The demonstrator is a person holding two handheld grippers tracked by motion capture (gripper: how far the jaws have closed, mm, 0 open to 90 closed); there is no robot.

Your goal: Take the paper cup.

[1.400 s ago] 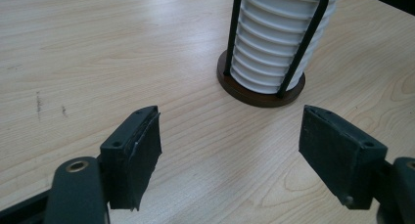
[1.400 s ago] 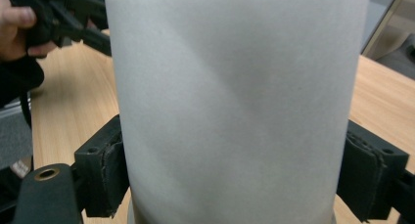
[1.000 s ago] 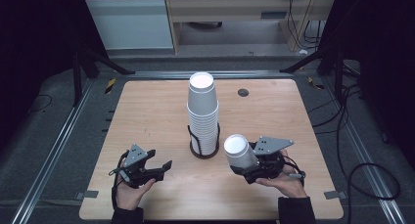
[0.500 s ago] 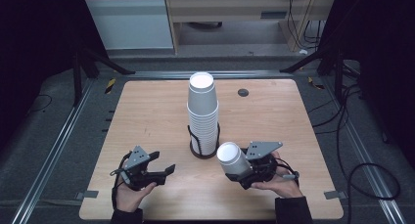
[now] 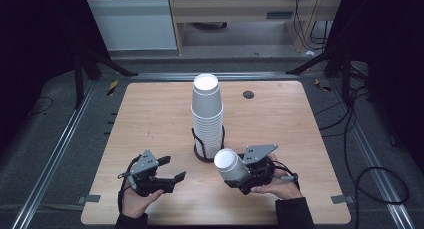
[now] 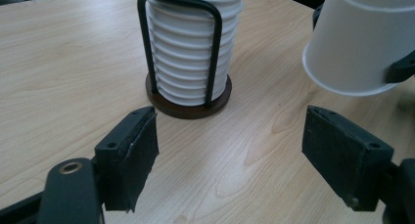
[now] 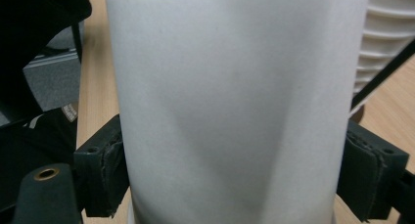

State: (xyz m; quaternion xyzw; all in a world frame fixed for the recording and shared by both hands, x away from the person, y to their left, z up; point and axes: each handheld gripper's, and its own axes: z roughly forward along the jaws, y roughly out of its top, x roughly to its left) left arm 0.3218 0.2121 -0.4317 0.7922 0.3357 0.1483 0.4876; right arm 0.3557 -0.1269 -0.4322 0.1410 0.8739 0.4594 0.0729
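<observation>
Left gripper [image 5: 172, 173] low over the desk [image 5: 150, 119] at about 7 o'clock from the cup stack; its jaws have just been opening, stand fairly wide, with nothing between them. Stack of white paper cups [image 5: 206, 114] upright in a black wire holder [image 5: 208, 150] near desk centre. Right gripper [image 5: 239, 175] at roughly 5 o'clock from the holder, clamped on a single white cup [image 5: 229, 163], tilted, its wall dented by the pads; the cup appears just clear of the desk.
</observation>
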